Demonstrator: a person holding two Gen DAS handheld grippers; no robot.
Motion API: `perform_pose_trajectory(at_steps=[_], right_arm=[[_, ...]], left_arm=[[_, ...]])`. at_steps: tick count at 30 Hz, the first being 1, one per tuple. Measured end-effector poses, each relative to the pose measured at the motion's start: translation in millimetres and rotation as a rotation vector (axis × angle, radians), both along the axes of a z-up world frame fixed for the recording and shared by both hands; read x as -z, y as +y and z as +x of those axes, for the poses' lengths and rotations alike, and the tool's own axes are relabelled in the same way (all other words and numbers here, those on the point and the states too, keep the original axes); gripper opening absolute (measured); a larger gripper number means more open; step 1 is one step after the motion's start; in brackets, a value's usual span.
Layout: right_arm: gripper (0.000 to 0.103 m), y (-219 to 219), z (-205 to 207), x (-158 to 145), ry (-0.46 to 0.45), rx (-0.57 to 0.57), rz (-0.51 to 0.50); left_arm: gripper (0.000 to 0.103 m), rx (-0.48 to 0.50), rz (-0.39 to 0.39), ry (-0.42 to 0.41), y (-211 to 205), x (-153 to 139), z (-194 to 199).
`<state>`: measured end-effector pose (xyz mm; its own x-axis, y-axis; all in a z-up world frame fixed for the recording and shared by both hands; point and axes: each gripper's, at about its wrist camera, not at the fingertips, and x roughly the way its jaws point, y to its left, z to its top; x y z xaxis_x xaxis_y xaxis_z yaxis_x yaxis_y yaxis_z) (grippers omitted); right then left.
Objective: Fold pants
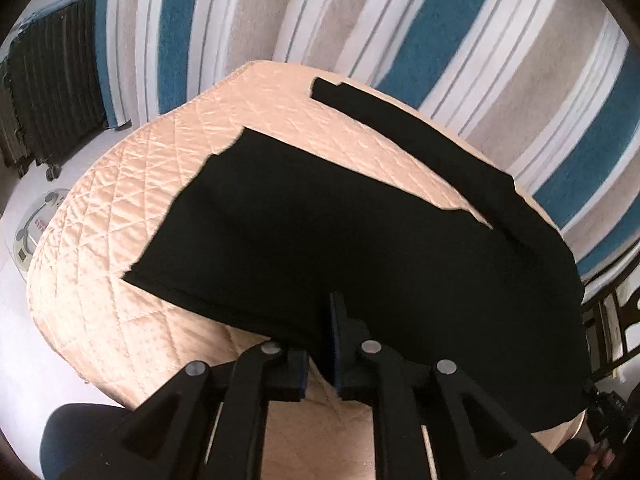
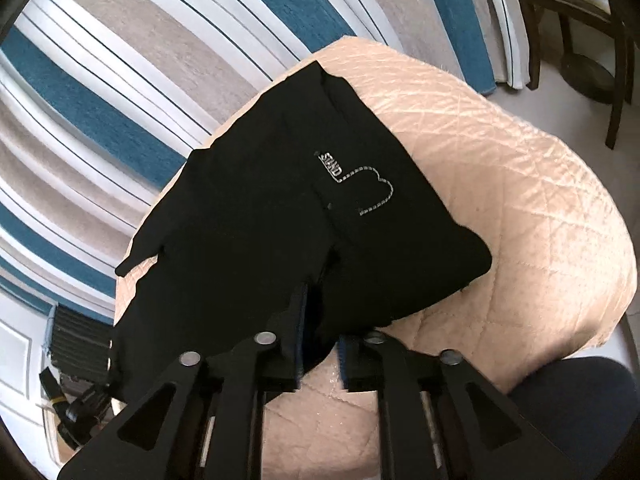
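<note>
Black pants [image 1: 360,248] lie on a peach quilted cushion [image 1: 120,200]. In the left wrist view one leg is spread toward the left, the other leg [image 1: 400,116] runs along the far edge. My left gripper [image 1: 326,328] is shut on the near edge of the black fabric. In the right wrist view the pants [image 2: 260,220] show a stitched pocket with a small label [image 2: 352,184]. My right gripper [image 2: 320,320] is shut on the near edge of the pants at the waist end; fabric hides its fingertips.
The cushion [image 2: 520,200] sits on a blue, white and beige striped rug [image 1: 400,20]. A dark suitcase [image 1: 52,80] and a bathroom scale [image 1: 36,224] stand at the left. A dark wooden chair [image 2: 580,20] is at the right. The person's knee [image 2: 580,400] is close.
</note>
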<state>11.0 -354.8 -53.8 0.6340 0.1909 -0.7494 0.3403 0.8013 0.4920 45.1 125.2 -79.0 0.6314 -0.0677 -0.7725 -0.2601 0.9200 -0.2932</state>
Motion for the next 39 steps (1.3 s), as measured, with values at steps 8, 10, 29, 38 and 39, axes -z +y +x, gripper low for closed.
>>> perform_pose_trajectory(at_steps=[8, 10, 29, 38, 39], right_arm=[[0.019, -1.6, -5.9, -0.5, -0.004, 0.019, -0.020], [0.014, 2.4, -8.7, -3.4, -0.007, 0.024, -0.054], [0.012, -1.8, -30.2, -16.1, 0.040, 0.052, -0.097], [0.034, -8.0, -51.0, -41.5, 0.009, 0.148, -0.291], [0.034, -3.1, -46.7, -45.2, -0.015, 0.118, -0.303]], left_arm=[[0.014, -0.124, -0.014, -0.001, 35.8, 6.1, 14.4], [0.007, -0.149, 0.011, -0.016, 38.3, 1.6, 14.0], [0.013, -0.271, 0.131, 0.031, 59.6, -11.5, -15.6], [0.039, -0.165, 0.163, -0.082, 29.0, -40.4, -16.8], [0.039, -0.130, 0.163, -0.089, 19.9, -41.5, -13.7]])
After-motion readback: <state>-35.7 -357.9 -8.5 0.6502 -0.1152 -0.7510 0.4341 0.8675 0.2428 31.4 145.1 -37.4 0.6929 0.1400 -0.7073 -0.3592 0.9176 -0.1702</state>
